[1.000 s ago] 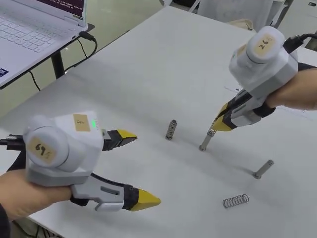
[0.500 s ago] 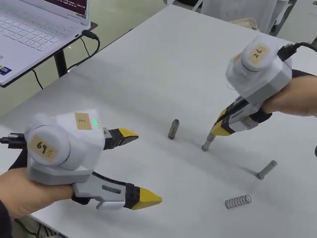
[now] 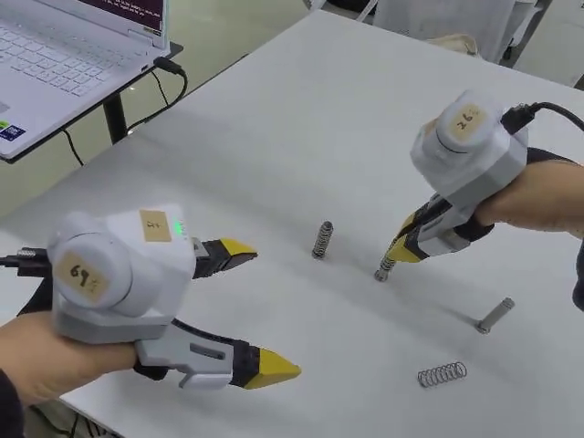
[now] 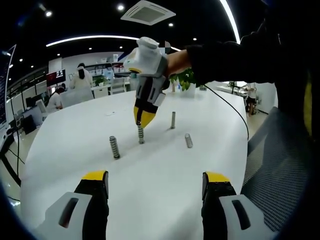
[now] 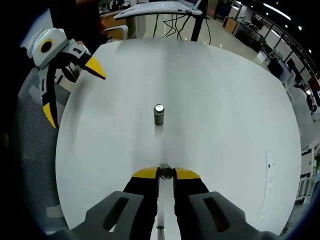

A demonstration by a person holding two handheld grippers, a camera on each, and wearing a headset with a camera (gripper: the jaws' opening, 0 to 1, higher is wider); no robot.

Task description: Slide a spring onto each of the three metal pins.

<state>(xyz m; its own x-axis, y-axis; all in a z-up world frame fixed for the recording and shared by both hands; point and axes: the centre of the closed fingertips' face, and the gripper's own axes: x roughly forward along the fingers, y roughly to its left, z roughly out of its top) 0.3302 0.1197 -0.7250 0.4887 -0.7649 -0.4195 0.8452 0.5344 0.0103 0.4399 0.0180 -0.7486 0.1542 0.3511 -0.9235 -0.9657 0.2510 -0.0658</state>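
Surface (image 3: 274, 119), one, white; laptop (image 3: 64, 55), one, beside it. Grippers, two: left gripper (image 3: 255, 310), jaws wide apart; right gripper (image 3: 401, 251), jaws closed on the middle spring (image 3: 387, 265), which we find around the middle pin (image 3: 380, 274). Pins, three: left pin (image 5: 159, 108) wears the left spring (image 3: 319, 242); bare pin (image 3: 495, 315). Springs, three: loose spring (image 3: 443, 373) lies flat near the bare pin.

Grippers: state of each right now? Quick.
Left gripper: open, holding nothing.
Right gripper: closed on a small coiled metal spring.
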